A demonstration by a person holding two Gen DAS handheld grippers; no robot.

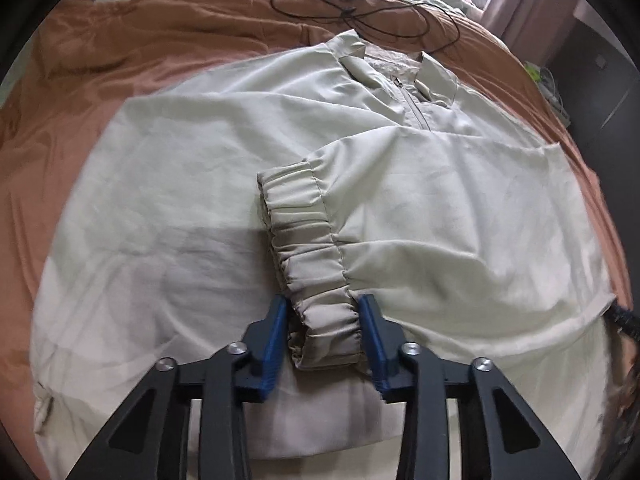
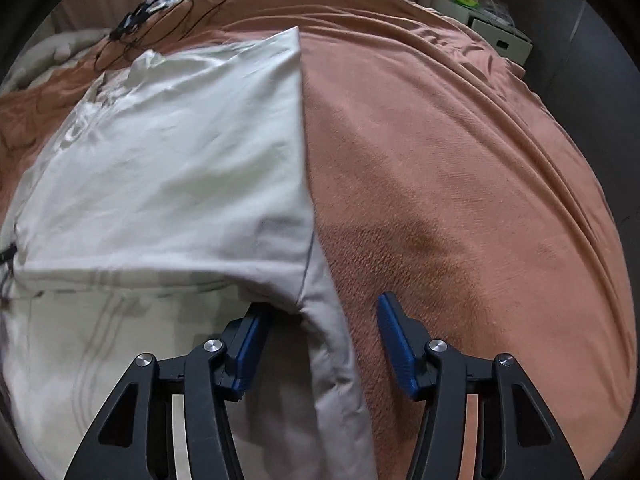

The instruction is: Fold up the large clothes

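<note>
Here is the pale beige jacket (image 1: 208, 184) spread flat across the bed, lying on the rust-orange blanket (image 1: 132, 40), collar and zip (image 1: 416, 108) pointing away from the left camera. One sleeve is folded in across the body, and its gathered elastic cuff (image 1: 316, 264) runs straight down into the left tongs (image 1: 325, 332). The blue pads (image 1: 276, 344) sit on either side of that cuff, touching it on both sides, moderately apart with the bunched fabric filling the gap between them.

Over on the right wrist view, the jacket (image 2: 168, 168) shows its folded straight edge running up the frame, the blanket (image 2: 460, 168) bare beside it. The right tongs (image 2: 320, 332) are spread wide. The left pad (image 2: 248, 344) is tucked under the raised fold of cloth, the other finger sits over the blanket, and the jacket's side edge passes between the two. They straddle the fabric without pinching it.

Far up the bed, a tangle of black cable (image 1: 352, 4) lies on the blanket beyond the collar, apart from the jacket. A white drawer unit (image 2: 484, 24) stands off the bed's far right corner
</note>
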